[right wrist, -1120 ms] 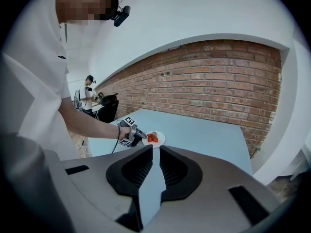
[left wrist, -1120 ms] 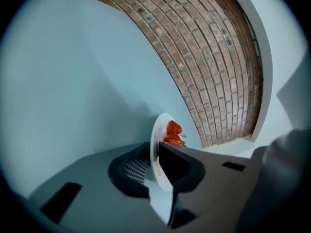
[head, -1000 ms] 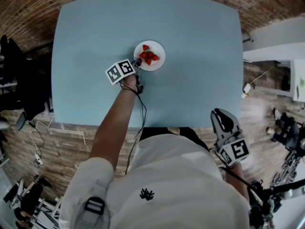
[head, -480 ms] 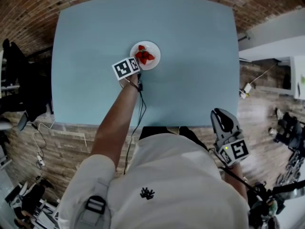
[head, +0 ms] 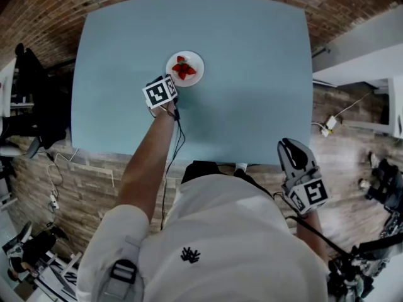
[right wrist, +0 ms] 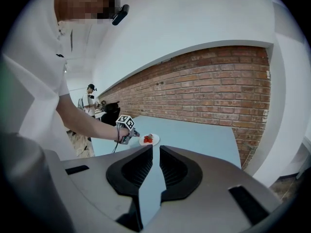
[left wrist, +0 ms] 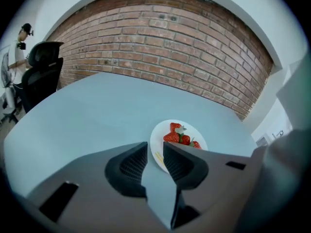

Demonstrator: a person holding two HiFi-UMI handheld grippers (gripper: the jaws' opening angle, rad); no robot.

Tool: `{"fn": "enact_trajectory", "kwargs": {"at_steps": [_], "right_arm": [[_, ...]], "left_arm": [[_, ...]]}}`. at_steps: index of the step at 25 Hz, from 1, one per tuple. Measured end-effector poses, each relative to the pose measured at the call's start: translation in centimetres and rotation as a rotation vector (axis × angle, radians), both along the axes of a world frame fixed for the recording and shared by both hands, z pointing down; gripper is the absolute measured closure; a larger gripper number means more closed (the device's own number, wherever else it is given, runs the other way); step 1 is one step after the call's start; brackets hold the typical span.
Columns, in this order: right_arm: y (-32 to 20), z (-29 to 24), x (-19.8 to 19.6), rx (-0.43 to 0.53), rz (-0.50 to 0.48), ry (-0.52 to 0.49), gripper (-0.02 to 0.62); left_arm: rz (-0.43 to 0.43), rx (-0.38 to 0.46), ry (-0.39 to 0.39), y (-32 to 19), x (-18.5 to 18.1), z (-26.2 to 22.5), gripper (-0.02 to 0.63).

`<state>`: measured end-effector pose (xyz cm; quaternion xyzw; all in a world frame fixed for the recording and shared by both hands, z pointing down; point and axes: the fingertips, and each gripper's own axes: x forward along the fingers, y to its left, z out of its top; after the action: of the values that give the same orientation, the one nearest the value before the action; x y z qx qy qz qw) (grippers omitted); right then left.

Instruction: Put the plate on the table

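Plate (head: 170, 66), round, white and glossy, resting left of centre on the matte blue table (head: 252, 74) and bearing red strawberries (head: 183, 68). Left gripper (left wrist: 154, 153) just beside its near rim; ribbed dark jaws have just been opening, with nothing between them. Right gripper (right wrist: 155, 154) beyond the table's near right edge, jaws narrowly apart, empty.

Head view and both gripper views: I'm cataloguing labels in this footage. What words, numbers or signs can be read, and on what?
No readable words or numbers anywhere.
Left cube, on the left gripper: black-and-white square marker pattern, no letters.
Right cube, on the right gripper: the same.
Shirt: small black emblem, no lettering.
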<state>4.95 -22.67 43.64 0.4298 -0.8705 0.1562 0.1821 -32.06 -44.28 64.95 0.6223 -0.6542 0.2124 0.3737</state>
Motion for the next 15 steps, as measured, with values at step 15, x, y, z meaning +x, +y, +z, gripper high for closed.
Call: {"fn": "enact_trajectory", "kwargs": {"at_steps": [15], "right_arm": [[3.6,0.1,1.4,0.088,-0.361,-0.064,0.549]], "left_arm": [[-0.009,0.251,0.15,19.5,6.0,-12.1,0.605]]}}
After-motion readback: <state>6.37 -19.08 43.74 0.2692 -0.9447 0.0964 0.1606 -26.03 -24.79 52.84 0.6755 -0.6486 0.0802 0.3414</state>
